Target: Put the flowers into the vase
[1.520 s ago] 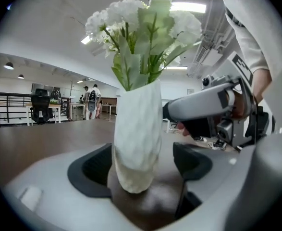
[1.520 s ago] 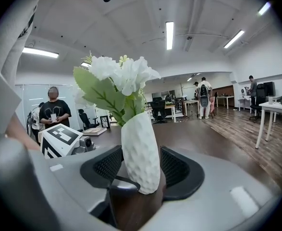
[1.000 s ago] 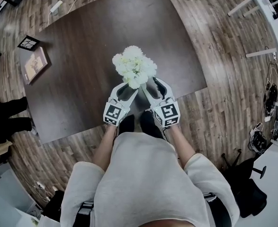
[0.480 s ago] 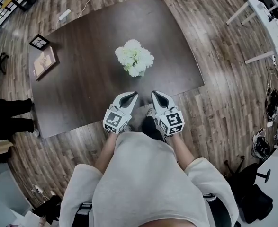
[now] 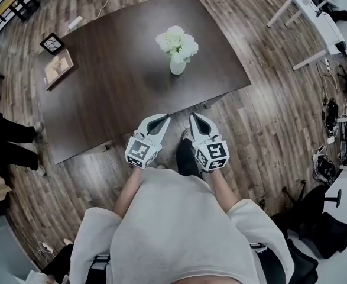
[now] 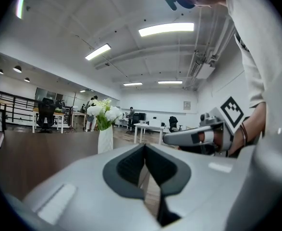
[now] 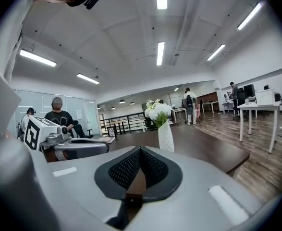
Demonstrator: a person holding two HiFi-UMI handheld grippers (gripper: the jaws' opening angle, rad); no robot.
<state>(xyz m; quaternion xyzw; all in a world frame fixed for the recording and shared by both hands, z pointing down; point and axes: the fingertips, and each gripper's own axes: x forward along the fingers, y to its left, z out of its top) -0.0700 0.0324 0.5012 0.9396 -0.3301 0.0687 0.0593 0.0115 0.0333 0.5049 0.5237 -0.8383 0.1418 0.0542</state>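
A bunch of white flowers (image 5: 177,42) stands upright in a white vase (image 5: 177,65) on the dark brown table (image 5: 102,105). Both grippers hang side by side in front of the person's body, past the table's near edge and well away from the vase. The left gripper (image 5: 164,119) is shut with nothing in it, and so is the right gripper (image 5: 194,117). In the left gripper view the vase (image 6: 105,139) is far ahead, left of the shut jaws. The right gripper view has the vase (image 7: 165,136) just right of its shut jaws.
A small dark picture frame (image 5: 52,42) and a framed picture or book (image 5: 58,68) lie at the table's far left corner. White desks (image 5: 306,7) stand at the upper right. Someone's legs (image 5: 7,141) are at the left, and cables (image 5: 330,170) lie on the floor at the right.
Both grippers have drawn back from the bouquet to beyond the table's near edge. The flowers stay in the vase, now farther away in the head view.
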